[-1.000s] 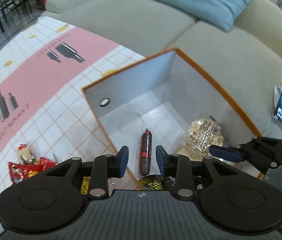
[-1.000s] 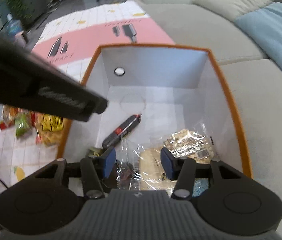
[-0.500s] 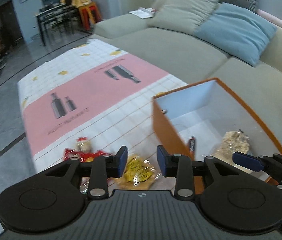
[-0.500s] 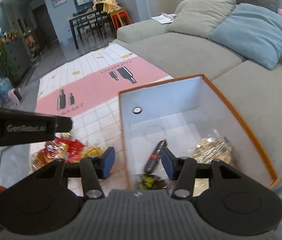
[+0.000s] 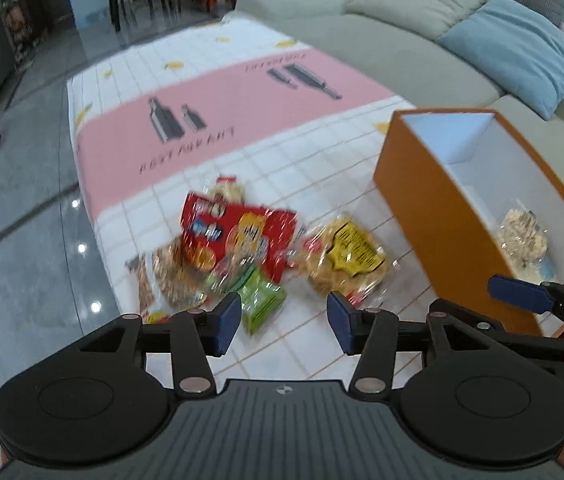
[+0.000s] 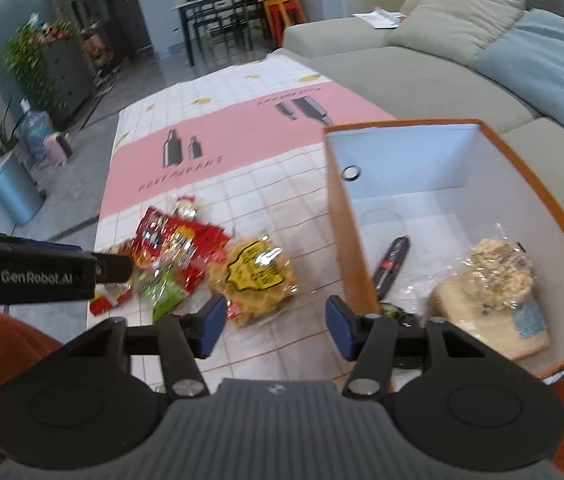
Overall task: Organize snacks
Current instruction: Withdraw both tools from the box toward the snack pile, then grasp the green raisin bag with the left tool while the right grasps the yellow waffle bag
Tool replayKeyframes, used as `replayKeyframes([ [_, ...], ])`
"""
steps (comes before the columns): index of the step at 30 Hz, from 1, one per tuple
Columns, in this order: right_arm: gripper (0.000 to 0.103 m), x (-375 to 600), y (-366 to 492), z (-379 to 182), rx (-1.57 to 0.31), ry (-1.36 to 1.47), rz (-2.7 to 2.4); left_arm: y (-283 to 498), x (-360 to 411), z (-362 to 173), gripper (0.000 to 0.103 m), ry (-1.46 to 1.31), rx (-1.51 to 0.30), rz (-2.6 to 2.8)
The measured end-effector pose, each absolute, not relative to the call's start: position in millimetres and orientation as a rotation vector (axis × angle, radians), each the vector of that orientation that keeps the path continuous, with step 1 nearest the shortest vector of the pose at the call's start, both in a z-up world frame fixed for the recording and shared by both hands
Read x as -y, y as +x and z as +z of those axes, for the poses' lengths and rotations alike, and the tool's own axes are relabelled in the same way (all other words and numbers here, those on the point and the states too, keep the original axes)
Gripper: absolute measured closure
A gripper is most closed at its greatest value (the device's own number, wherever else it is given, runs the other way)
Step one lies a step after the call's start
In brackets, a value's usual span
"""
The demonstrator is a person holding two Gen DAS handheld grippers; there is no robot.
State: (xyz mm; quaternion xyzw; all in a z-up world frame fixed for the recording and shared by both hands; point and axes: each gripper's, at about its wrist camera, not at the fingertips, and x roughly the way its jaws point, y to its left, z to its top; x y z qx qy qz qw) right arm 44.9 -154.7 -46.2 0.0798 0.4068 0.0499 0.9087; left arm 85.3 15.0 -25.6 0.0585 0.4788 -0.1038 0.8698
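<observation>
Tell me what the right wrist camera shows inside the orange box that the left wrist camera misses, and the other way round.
Only the right wrist view shows the dark sausage stick on the box floor and the round hole in its wall. Only the left wrist view shows the orange box's whole outer side. Both show the clear bag of pale snacks inside, the yellow-label bag, the red packet and the green packet on the tablecloth.

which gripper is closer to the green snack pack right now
Left. The left gripper hovers right over the green snack pack, jaws opening and empty. The right gripper sits further toward the orange box, above the yellow-label bag.
</observation>
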Motion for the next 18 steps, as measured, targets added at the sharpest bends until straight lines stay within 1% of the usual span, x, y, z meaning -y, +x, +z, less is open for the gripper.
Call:
replayKeyframes([
  [3, 0.042, 142, 48, -55, -0.853, 0.121, 0.128, 88, -28, -36, 0.044, 0.088, -1.028, -0.218],
  [8, 0.042, 123, 55, -74, -0.893, 0.054, 0.167, 96, -47, -60, 0.044, 0.037, -1.091, -0.229],
  [13, 0.042, 107, 69, -88, -0.9, -0.025, 0.215, 104, -53, -71, 0.044, 0.058, -1.09, -0.191],
  [18, 0.042, 91, 90, -100, -0.888, -0.165, 0.244, 126, -57, -84, 0.04, -0.066, -1.13, -0.185],
])
